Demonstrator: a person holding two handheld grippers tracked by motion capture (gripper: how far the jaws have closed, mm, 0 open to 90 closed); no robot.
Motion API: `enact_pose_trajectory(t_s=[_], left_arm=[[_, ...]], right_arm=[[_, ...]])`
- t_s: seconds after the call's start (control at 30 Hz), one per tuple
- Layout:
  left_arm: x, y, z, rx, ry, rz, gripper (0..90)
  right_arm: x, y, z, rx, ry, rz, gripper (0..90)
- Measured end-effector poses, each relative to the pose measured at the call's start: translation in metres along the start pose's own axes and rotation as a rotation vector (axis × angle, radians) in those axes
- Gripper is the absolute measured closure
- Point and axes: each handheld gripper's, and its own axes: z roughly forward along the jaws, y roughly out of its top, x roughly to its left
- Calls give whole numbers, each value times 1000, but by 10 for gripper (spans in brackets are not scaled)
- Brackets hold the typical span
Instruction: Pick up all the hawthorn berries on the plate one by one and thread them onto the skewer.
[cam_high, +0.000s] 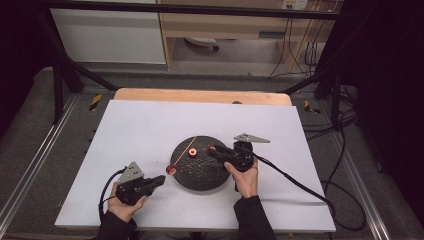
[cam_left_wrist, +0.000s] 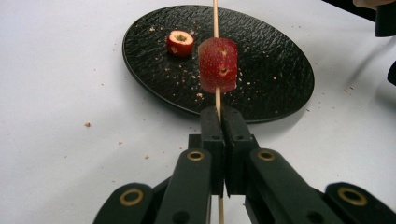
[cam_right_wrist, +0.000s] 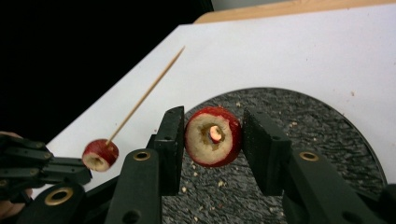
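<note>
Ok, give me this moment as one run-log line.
left gripper: shut on skewer, one fruit piece threaded | right gripper: shut on cored fruit piece, above black plate | third piece: lying on plate

– Can you read any text, label, brand or number in your views?

– No, you cannot read any. Your table (cam_high: 150, 130), your black plate (cam_left_wrist: 280, 70) and your gripper bodies carry no letters or signs that are clear enough to read.
</note>
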Motion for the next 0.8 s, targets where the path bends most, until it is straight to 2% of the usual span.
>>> enact_pose_trajectory(t_s=[0.27, 0.6, 0.8], left_arm=[[-3, 1, 1, -9, -1, 2, 885], [-6, 2, 2, -19, 1, 2, 885], [-8, 3, 2, -28, 2, 7, 885]], right_arm=[[2, 4, -3, -91, 20, 11, 611], [2, 11, -4, -181, 34, 61, 611], [0, 15, -5, -242, 37, 75, 612]])
